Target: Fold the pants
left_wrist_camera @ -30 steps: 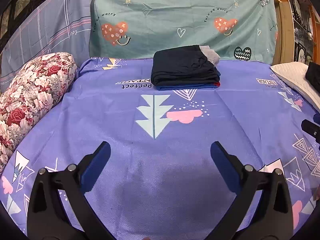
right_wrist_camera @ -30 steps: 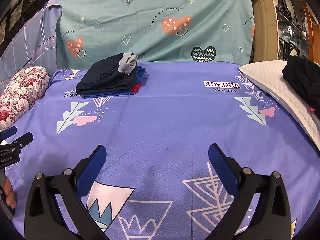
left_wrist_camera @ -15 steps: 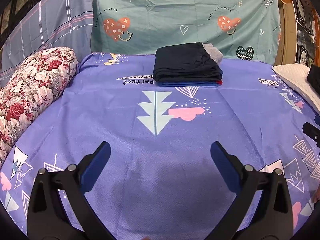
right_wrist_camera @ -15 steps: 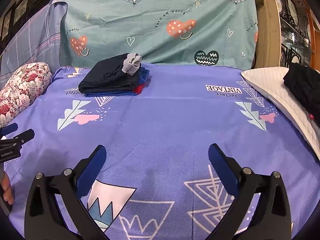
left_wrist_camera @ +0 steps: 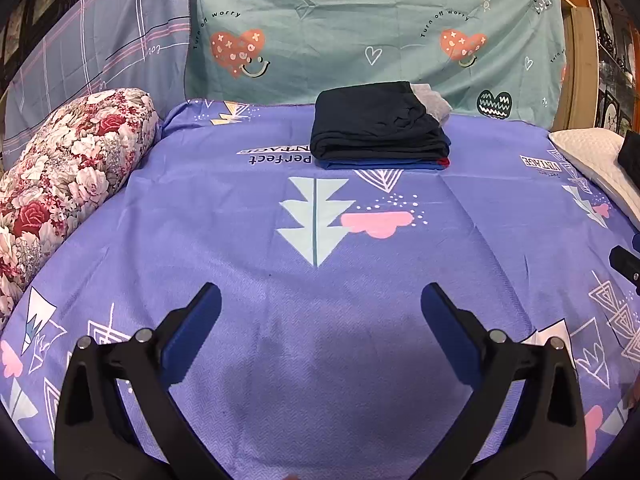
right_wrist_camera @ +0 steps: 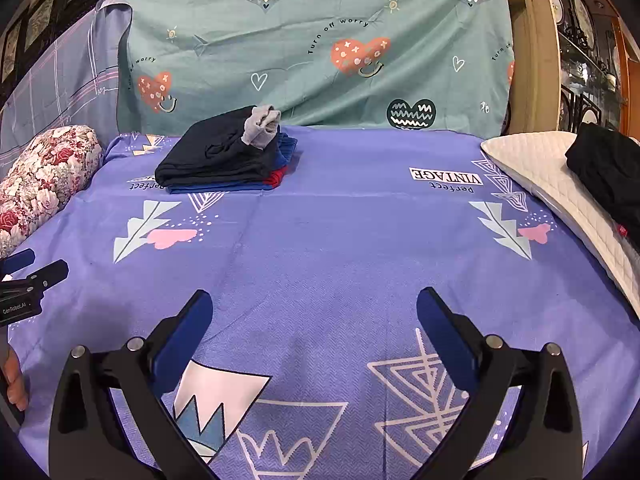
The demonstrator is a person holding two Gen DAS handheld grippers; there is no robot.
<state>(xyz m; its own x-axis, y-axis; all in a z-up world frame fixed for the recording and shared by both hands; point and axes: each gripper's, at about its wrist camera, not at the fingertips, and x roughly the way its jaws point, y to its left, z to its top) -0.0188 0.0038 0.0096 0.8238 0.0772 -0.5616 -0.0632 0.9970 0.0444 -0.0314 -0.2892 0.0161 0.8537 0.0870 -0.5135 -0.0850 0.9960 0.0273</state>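
A stack of folded clothes, dark navy pants on top (left_wrist_camera: 380,126) over blue and red garments, lies at the far side of the purple bed sheet (left_wrist_camera: 320,340); it also shows in the right wrist view (right_wrist_camera: 224,156), with a grey piece on top. A black unfolded garment (right_wrist_camera: 608,172) lies on the white pillow (right_wrist_camera: 532,164) at right. My left gripper (left_wrist_camera: 320,304) is open and empty above the sheet. My right gripper (right_wrist_camera: 314,308) is open and empty above the sheet. Its tip shows at the right edge of the left wrist view (left_wrist_camera: 624,262).
A floral bolster (left_wrist_camera: 60,176) lies along the left edge. A teal heart-print sheet (left_wrist_camera: 360,32) hangs behind the bed. A wooden cabinet (right_wrist_camera: 580,40) stands at far right. My left gripper's tip shows at the left edge of the right wrist view (right_wrist_camera: 36,276).
Both views have tilted slightly, so the folded stack and pillow sit a little lower in frame. Both grippers stay open and empty.
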